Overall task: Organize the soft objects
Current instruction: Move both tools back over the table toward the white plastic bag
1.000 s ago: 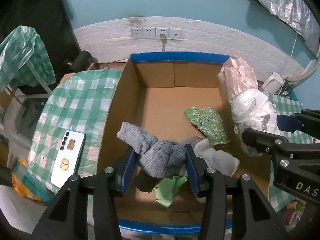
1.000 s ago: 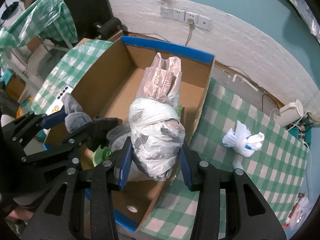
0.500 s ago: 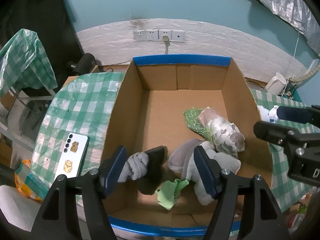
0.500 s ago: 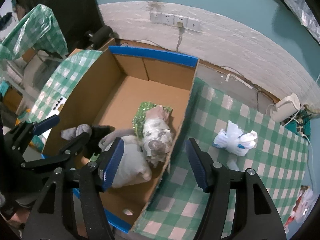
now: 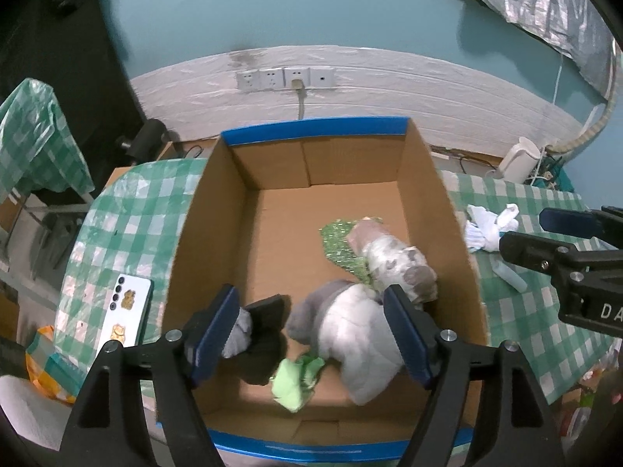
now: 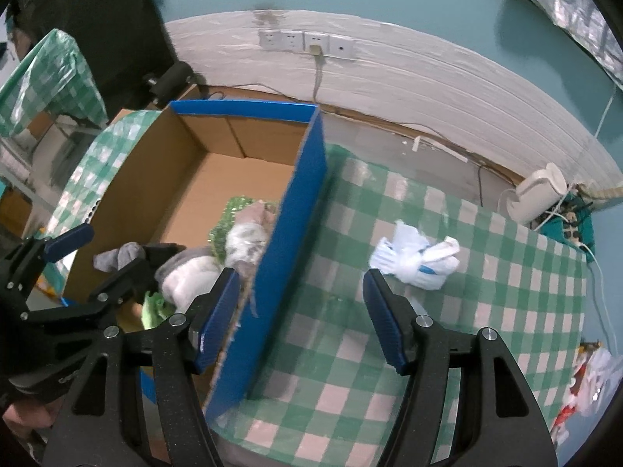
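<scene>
Against a teal wall, your bench (image 6: 447,311) wears a glossy green-checked cloth and carries an open cardboard box (image 5: 187,241) edged in blue tape. Inside it, a crinkled plastic-wrapped bundle (image 5: 393,260) lies with its long axis slanting toward the far wall, beside a plush grey toy (image 5: 350,330) and a knitted grey sock (image 5: 239,334). Your left tool (image 5: 311,330) has just been opening and your right tool (image 6: 300,315) has opened too; both stand apart, gripping nothing, and a knotted white bag (image 6: 412,260) lies on the cloth.
</scene>
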The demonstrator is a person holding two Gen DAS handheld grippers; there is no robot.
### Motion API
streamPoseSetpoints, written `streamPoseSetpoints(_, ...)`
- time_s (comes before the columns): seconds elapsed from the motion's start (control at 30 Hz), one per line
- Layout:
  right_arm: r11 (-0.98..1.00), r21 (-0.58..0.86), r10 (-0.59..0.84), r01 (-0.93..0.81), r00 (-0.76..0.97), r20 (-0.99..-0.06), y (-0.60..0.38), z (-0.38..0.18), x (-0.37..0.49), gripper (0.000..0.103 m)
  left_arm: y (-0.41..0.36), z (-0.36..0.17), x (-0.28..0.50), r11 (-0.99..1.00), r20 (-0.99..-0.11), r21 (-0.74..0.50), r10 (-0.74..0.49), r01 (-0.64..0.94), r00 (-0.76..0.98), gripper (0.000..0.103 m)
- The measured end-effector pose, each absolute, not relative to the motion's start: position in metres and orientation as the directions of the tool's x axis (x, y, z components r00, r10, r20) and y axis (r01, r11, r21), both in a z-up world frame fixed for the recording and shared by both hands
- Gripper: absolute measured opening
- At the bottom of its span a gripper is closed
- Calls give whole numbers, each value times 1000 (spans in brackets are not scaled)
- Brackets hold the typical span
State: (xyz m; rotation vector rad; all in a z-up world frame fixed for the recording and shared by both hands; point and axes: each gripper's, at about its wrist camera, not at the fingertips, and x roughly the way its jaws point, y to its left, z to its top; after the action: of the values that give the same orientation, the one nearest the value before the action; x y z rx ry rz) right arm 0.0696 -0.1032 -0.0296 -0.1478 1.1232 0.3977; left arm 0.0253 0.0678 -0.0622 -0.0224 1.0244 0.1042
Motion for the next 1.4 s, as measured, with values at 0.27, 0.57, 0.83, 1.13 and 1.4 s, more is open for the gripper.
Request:
streamPoseSetpoints(0.27, 939, 79, 212, -336, 383, -899, -135, -33, 71, 66, 41, -61, 30, 998, -856, 40, 61, -51, 514, 78)
streamPoseSetpoints(0.57, 955, 70, 183, -289, 385, -905, -171, -41, 69, 66, 9, -56, 38, 1000, -854, 20, 20, -5, 521, 78)
streamPoseSetpoints(0.83, 965, 68, 166, -254, 389, -906, -199, -46, 69, 66, -20, -56, 47, 999, -854, 19, -6, 43, 521, 78)
streamPoseSetpoints(1.13, 972, 65, 153, -226, 395, -906, -223, -50, 70, 66, -47, -62, 54, 997, -864, 17, -23, 75, 503, 78)
streamPoseSetpoints(1.4, 979, 75, 143, -188, 385, -912, -245, -58, 72, 66, -72, -73, 62, 994, -877, 8, -46, 109, 479, 81)
